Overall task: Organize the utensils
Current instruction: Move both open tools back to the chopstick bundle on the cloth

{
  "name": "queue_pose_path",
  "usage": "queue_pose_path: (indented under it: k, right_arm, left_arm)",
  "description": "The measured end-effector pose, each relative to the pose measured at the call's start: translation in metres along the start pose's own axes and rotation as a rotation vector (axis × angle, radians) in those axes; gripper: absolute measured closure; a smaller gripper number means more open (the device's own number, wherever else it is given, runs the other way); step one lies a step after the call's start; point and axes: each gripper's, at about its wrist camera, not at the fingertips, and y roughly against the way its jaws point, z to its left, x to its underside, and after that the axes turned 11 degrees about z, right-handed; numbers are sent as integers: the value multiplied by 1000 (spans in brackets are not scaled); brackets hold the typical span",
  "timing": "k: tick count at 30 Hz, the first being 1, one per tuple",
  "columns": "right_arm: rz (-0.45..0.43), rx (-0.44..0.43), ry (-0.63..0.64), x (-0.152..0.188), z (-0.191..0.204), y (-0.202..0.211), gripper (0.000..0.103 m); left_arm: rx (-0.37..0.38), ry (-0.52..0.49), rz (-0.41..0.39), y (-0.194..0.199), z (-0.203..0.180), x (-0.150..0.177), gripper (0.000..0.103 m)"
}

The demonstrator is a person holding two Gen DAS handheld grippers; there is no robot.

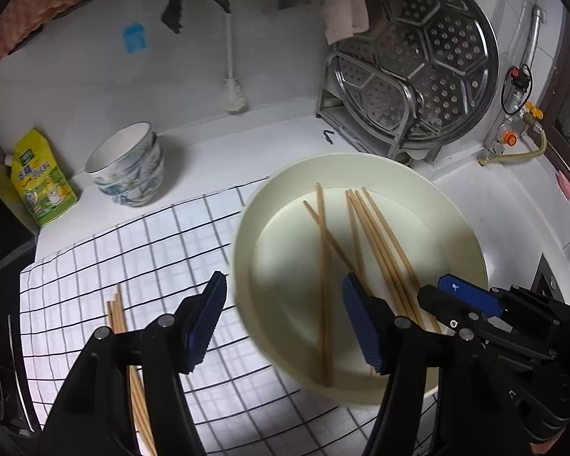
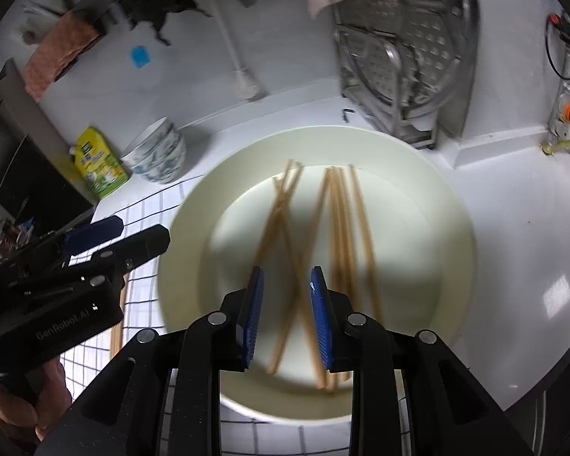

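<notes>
Plate (image 2: 193, 235) chopsticks (image 2: 285, 250) between (parted) right gripper (image 2: 287, 315)

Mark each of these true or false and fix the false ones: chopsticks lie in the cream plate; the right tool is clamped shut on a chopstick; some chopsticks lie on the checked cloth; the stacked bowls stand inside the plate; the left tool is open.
1. Chopsticks lie in the cream plate. True.
2. The right tool is clamped shut on a chopstick. False: its fingers stand apart over the plate, gripping nothing.
3. Some chopsticks lie on the checked cloth. True.
4. The stacked bowls stand inside the plate. False: they stand on the counter beside the yellow pouch.
5. The left tool is open. True.
</notes>
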Motion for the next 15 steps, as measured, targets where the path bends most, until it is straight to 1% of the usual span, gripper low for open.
queue_pose_path:
  k: [2,5,8,13,15]
  right_arm:
    - [0,-3,10,4,10,1,78]
    - [-2,-7,32,10,29,4,74]
    - [-5,-13,60,15,49,5,69]
    - [4,-25,105,22,81,4,68]
    - [9,-28,125,24,94,3,67]
  left_arm:
    - [-6,7,-8,8,12,8,40]
    - [-15,19,-12,18,28,18,40]
    - [-23,43,-20,27,47,29,35]
    - [-37,96,-18,34,78,48,33]
    - [-42,122,-15,35,91,57,29]
